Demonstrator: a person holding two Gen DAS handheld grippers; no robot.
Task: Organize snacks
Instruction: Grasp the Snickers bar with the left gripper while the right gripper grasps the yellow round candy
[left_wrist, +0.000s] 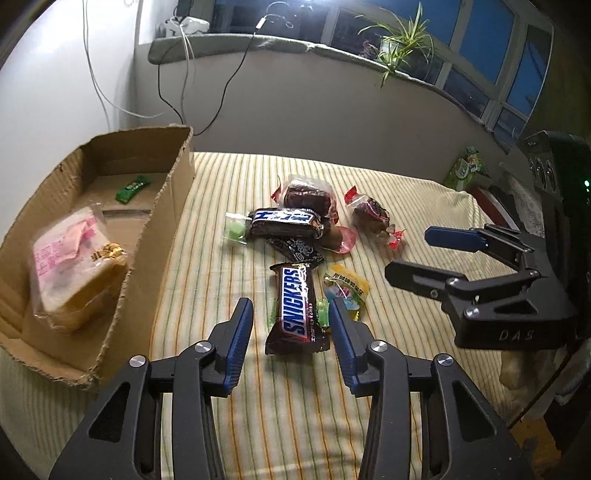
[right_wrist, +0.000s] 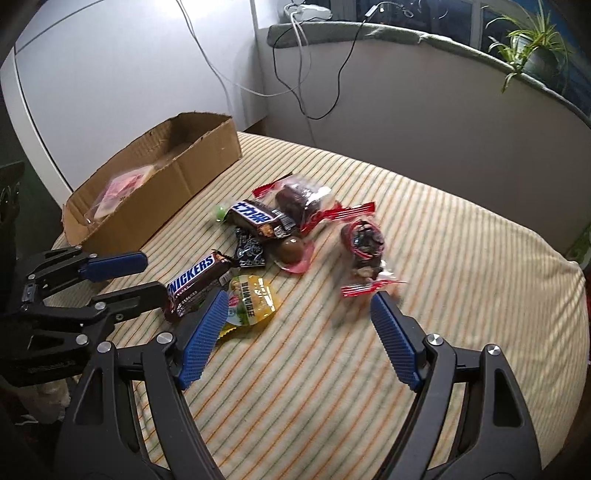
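Our left gripper (left_wrist: 291, 332) has its fingers spread apart, with the Snickers bar (left_wrist: 297, 308) lying lengthwise between them on the striped cloth (left_wrist: 258, 406), its near end level with the fingertips and no contact visible yet. We judge the bar light and fairly stiff, its glossy wrapper slippery; grip across the middle of the long sides, not the crimped ends. Just right of the right finger lies a yellow jelly cup (left_wrist: 347, 288), probably soft-lidded and best held by its rim. Our right gripper (right_wrist: 299, 317) also stands open, empty, with a red-twisted dark candy (right_wrist: 364, 251) just beyond its fingertips. Farther ahead sits the pile of remaining snacks, including a second chocolate bar (left_wrist: 286, 221). Left of the left fingers, the cardboard box (left_wrist: 162, 236) holds a wrapped cake (left_wrist: 74, 269) and a green candy (left_wrist: 132, 188).
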